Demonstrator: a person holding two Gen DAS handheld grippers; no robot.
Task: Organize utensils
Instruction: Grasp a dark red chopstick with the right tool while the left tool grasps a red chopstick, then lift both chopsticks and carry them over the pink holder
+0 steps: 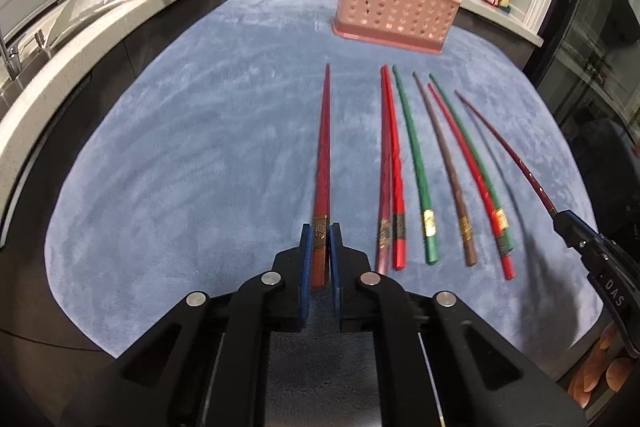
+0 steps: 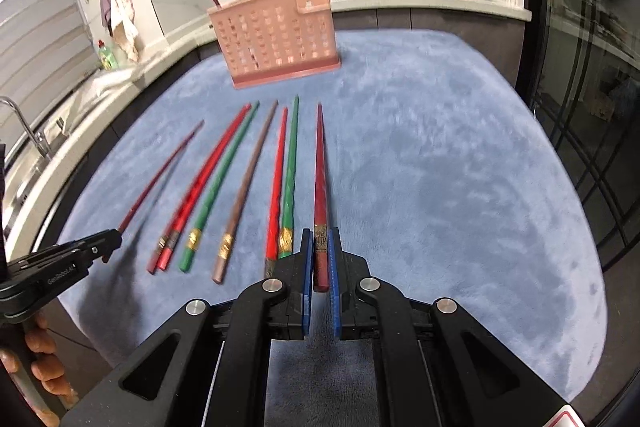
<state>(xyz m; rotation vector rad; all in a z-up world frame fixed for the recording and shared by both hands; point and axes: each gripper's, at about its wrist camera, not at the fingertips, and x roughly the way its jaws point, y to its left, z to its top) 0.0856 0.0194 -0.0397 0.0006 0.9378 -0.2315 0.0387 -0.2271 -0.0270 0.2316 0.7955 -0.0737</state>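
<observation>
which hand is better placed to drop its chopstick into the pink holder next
Right, narrowly. The right gripper is shut on a dark red chopstick aimed at the pink holder. The left gripper also holds one, aimed just off the holder's left edge.

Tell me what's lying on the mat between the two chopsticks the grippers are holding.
Six chopsticks lie side by side on the blue mat, between the chopstick in the left gripper and the one in the right gripper. The left wrist view shows it best.
</observation>
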